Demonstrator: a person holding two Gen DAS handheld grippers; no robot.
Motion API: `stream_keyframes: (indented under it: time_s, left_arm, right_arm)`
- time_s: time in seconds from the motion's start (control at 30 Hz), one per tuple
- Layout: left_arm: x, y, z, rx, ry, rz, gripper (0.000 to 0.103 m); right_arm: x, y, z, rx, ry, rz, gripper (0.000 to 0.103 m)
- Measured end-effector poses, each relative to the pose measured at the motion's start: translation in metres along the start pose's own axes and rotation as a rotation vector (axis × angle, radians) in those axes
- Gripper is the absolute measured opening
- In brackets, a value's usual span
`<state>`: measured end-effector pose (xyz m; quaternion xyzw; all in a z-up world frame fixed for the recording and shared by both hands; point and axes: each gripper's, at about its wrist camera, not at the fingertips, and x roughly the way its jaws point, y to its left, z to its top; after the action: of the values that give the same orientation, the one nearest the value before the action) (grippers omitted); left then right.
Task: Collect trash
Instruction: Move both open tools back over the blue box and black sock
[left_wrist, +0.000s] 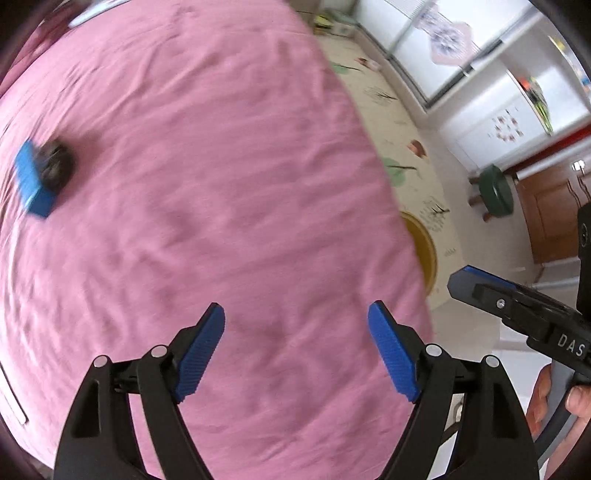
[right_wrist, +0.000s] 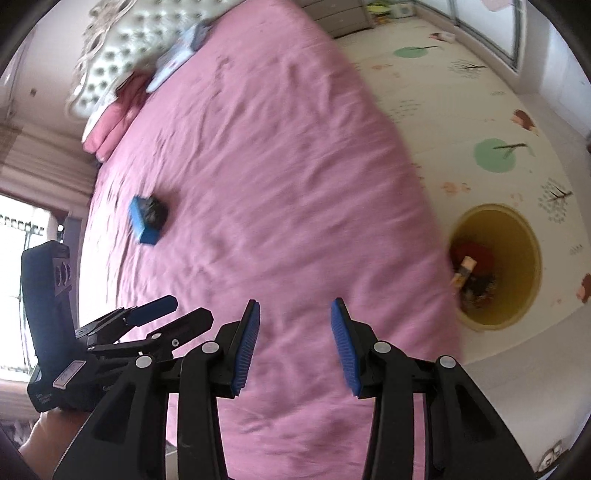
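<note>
A small blue box (left_wrist: 31, 177) (right_wrist: 142, 219) lies on the pink bed cover (left_wrist: 221, 166) (right_wrist: 277, 184), far to the left, with a dark crumpled item (left_wrist: 57, 164) (right_wrist: 155, 212) touching it. On the floor beside the bed stands a yellow bin (right_wrist: 524, 243) (left_wrist: 426, 251) with red and dark trash in its bottom. My left gripper (left_wrist: 295, 306) (right_wrist: 192, 308) hangs open over the bed, nothing between its blue pads. My right gripper (right_wrist: 294, 302) is open and empty too, near the bed's edge; one of its fingers (left_wrist: 476, 288) shows in the left wrist view.
Pillows and a tufted headboard (right_wrist: 122, 48) are at the bed's far end. A patterned play mat (right_wrist: 480, 110) covers the floor to the right of the bed. A green stool (left_wrist: 496, 188) stands by a wooden door. A hand (left_wrist: 580, 398) holds the right gripper's handle.
</note>
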<state>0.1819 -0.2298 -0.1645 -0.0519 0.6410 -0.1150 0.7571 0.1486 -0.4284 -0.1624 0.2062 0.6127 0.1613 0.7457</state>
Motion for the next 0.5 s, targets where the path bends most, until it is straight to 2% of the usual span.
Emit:
stream_keyframes:
  time_s: [0.27,0.5]
  left_arm:
    - [-0.034,0.096,-0.022,-0.091,-0.047,0.034,0.083]
    - [-0.047,0.156,-0.026,-0.162,-0.069,0.042,0.083]
  right_arm:
    - [0.040,0.087,-0.011,-0.109,0.040,0.016,0.040]
    - [0.077,0.147,-0.006,-0.175,0.078,0.012,0.040]
